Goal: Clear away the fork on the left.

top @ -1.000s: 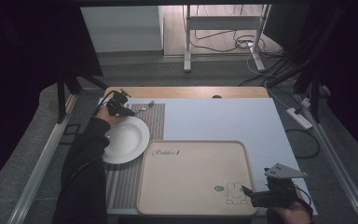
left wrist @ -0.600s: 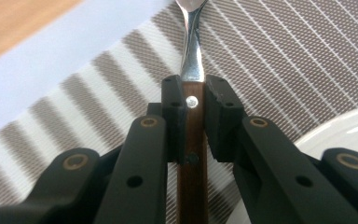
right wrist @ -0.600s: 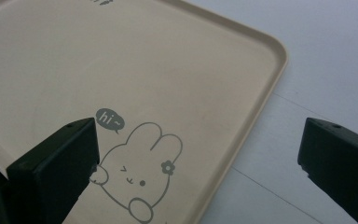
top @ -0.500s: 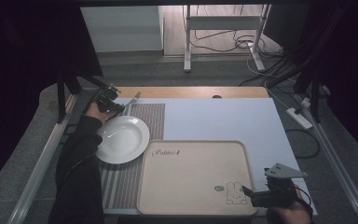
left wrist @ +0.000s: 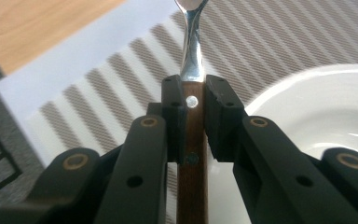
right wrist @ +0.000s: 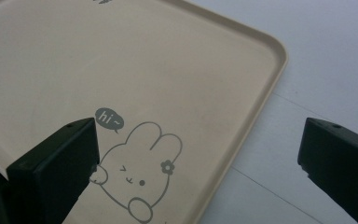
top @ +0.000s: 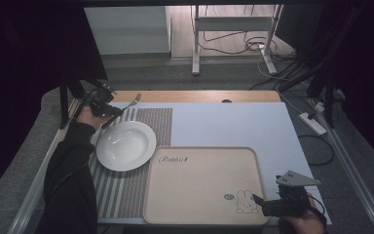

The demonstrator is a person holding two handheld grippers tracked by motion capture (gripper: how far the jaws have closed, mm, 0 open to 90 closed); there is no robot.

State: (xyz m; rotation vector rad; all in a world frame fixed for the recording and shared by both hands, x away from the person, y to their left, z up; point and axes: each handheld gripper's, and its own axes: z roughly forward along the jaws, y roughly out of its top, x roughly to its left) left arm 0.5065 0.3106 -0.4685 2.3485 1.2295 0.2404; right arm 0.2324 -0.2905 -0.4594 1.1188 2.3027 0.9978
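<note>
A fork (top: 130, 102) with a brown wooden handle (left wrist: 192, 126) and a steel neck is clamped between the jaws of my left gripper (left wrist: 193, 100). That gripper (top: 113, 112) hangs over the far left corner of the striped placemat (top: 158, 122), just beyond the white deep plate (top: 125, 145). The fork's tines point toward the table's far edge. My right gripper (right wrist: 200, 154) is open with nothing between its jaws. It hovers by the near right corner of the beige tray (right wrist: 144, 70), close to the printed rabbit (right wrist: 135, 182).
The beige tray (top: 204, 195) lies at the front middle, partly over the placemat. A white sheet (top: 233, 124) covers the tabletop, with a wooden strip (top: 199, 96) along the far edge. Cables and a power strip (top: 314, 122) lie on the floor to the right.
My left gripper has carried the fork up and to the left, from over the plate's far rim to the placemat's far left corner. The right gripper has stayed put.
</note>
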